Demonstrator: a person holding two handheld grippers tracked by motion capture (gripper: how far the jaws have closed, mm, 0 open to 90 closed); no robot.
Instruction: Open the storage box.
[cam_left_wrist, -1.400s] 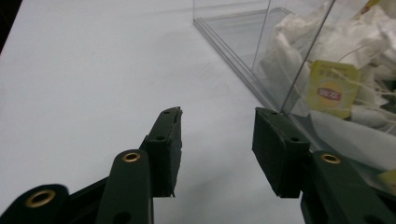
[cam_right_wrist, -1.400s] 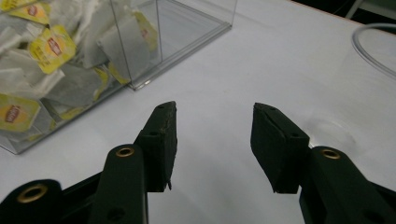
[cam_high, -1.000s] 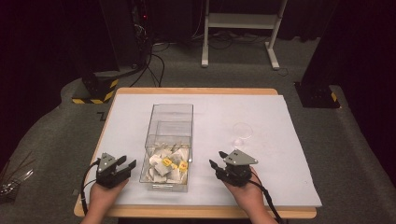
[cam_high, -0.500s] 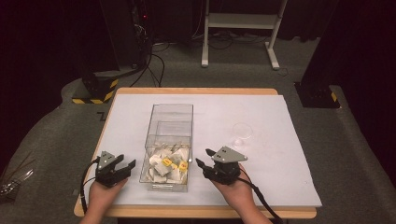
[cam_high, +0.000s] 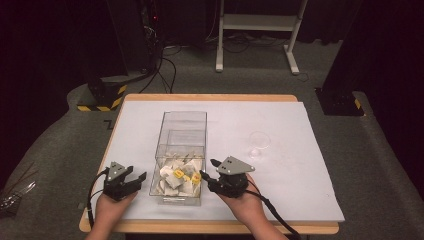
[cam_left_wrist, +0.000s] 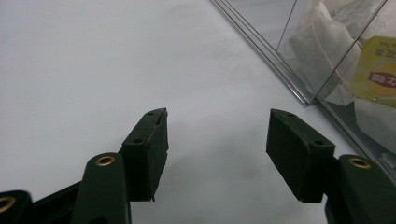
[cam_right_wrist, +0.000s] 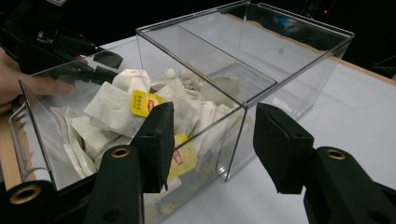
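My right gripper (cam_high: 206, 170) hangs at the near right corner of the clear box (cam_high: 182, 135), jaws apart and empty: one jaw sits over the wall above the tea bags (cam_right_wrist: 116, 109), the other outside it, so the corner edge stands between them. My left gripper (cam_high: 137, 181) waits just beside the box's left wall; its jaws have just been opening and hold nothing, with only the white table cover (cam_left_wrist: 93, 60) between them and the wall off past the right-hand jaw.

The risk, as I judge it, is that corner. If I push the right jaws down as they stand, the outer one rides down the outside while the inner one catches the rim, and the light box may skid or tip toward my left side. If I close here I pinch acrylic, not a bag. The bags lie heaped just beyond my inner jaw, tags (cam_right_wrist: 140, 103) and strings tangled, so a careless grab may lift several at once or drag one over the edge
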